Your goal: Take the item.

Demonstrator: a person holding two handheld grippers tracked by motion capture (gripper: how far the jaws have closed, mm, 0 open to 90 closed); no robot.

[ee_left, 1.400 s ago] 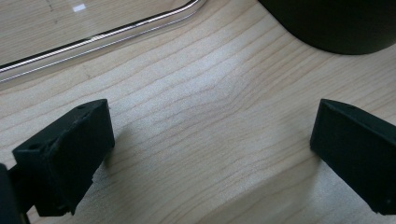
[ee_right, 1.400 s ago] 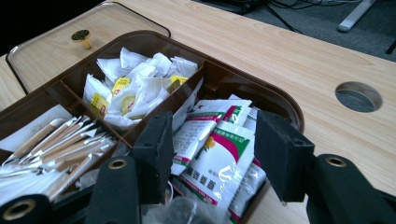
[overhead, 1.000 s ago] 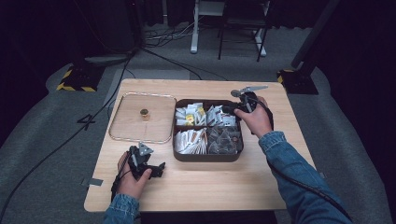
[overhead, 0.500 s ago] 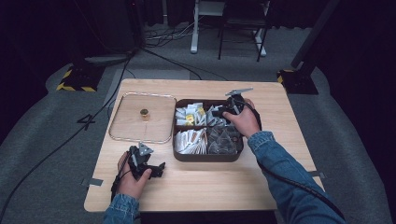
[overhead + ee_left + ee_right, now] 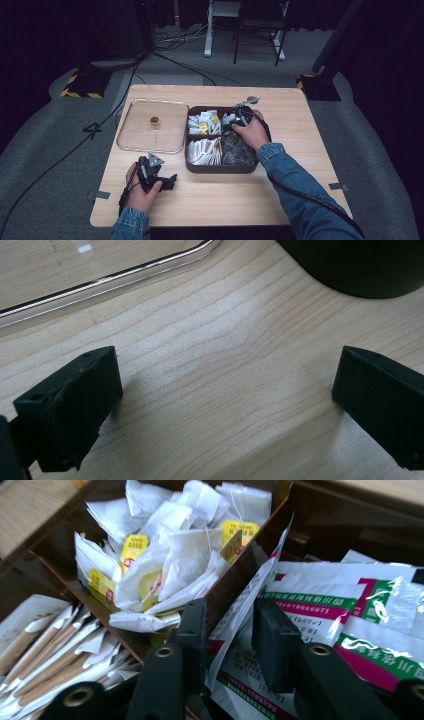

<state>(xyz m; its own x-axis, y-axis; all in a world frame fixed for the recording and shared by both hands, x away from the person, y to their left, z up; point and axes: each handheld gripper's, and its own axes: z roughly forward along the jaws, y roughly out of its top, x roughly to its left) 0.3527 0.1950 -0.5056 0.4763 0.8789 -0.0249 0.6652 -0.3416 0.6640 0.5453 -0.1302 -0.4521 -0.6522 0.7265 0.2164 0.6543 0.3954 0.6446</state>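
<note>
A pale wooden surface [image 5: 300, 130] stands in a dark room. On it sits a dark brown divided tray [image 5: 220, 169] of tea bags and sachets, with a clear rectangular lid [image 5: 152, 126] beside it. The right claw [image 5: 227, 625] reaches into the tray's far compartment, its jaws closing around the edge of a white sachet with green and pink print [image 5: 250, 605]. The left claw [image 5: 227, 390] rests wide open on bare wood.
</note>
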